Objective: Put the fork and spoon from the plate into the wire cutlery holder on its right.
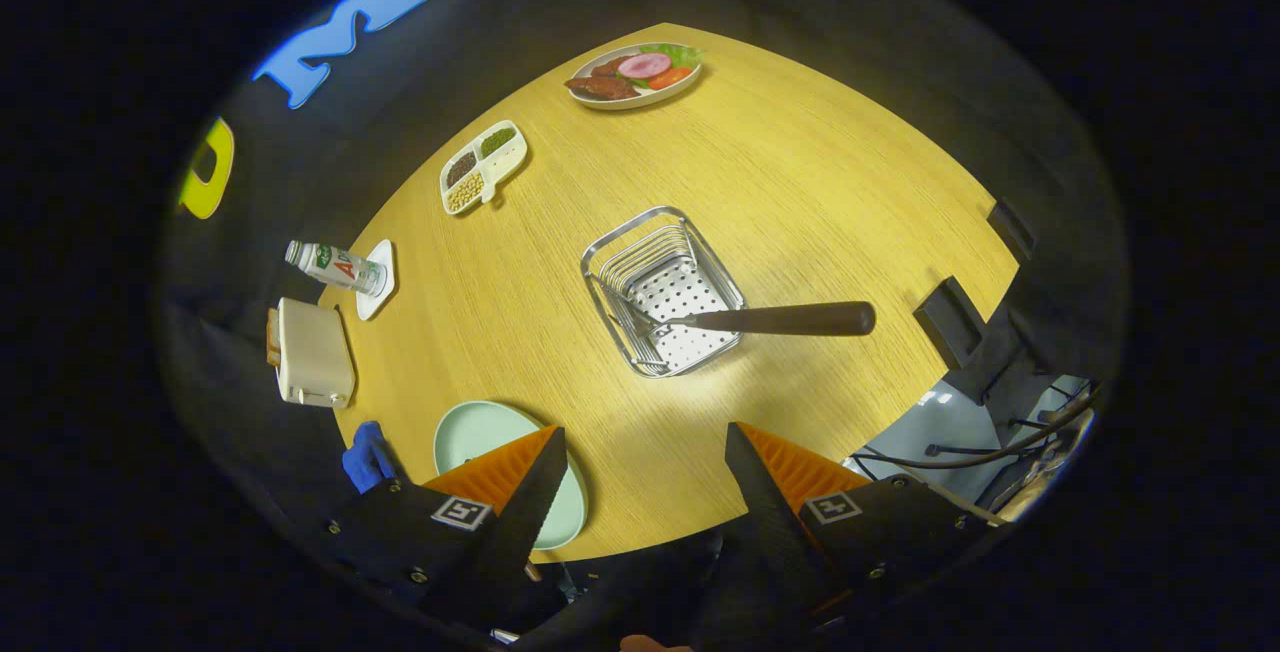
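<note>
While the gripper (640, 452) hangs above the near edge of the wooden table (800, 192), its two fingers (530, 492) stand wide apart with nothing between them. Just ahead of them, in the middle of the table, sits the wire cutlery holder (662, 290), a small rectangular basket with a perforated metal floor. A fork (745, 319) lies in it at a slant: its tines rest down inside the basket near the left wall, and its dark handle sticks out over the right rim and reaches well past it above the table. I cannot make out a spoon in the basket.

Under the left finger lies the pale green plate (475, 432), partly hidden by that finger; the part that shows holds nothing. A blue object (365, 457) lies just beside the plate at the table's edge.

Beyond the holder, a divided dish (483, 166) holds dark, green and pale beans in three separate compartments. Farther back, a white plate (636, 75) carries sliced meat, lettuce and tomato. Off to the left, a small bottle (335, 265) lies on a white coaster, and a cream toaster (312, 352) stands near it.
</note>
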The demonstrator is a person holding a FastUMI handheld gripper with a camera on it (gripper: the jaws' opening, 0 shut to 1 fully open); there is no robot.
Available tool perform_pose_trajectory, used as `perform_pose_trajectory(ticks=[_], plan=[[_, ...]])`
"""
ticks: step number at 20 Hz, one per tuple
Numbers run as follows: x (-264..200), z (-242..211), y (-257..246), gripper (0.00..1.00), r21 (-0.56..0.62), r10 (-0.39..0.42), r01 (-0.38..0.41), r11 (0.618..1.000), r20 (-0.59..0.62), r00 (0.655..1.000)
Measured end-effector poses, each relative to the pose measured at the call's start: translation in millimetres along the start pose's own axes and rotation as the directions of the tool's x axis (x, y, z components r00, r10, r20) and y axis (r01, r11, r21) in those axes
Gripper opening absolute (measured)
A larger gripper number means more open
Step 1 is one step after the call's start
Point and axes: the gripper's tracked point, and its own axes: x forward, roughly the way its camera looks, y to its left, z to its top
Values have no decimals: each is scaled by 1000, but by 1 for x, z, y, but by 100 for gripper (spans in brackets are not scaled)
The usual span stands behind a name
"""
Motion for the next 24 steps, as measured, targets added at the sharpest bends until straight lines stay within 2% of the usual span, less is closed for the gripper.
perform_pose_trajectory(ticks=[7, 12, 13, 15, 17, 18, 20, 24], plan=[[21, -24, 62, 98, -143, 48, -60, 988, -86, 995], [43, -71, 108, 94, -274, 49, -107, 956, -209, 977], [48, -81, 115, 95, -299, 45, -116, 947, -232, 972], [57, -102, 128, 83, -348, 35, -137, 927, -283, 959], [66, -125, 137, 83, -386, 20, -156, 909, -334, 942], [70, -138, 141, 78, -393, 14, -168, 904, -365, 931], [76, -159, 144, 79, -406, -4, -180, 896, -412, 911], [86, -184, 146, 79, -455, -50, -180, 872, -448, 893]])
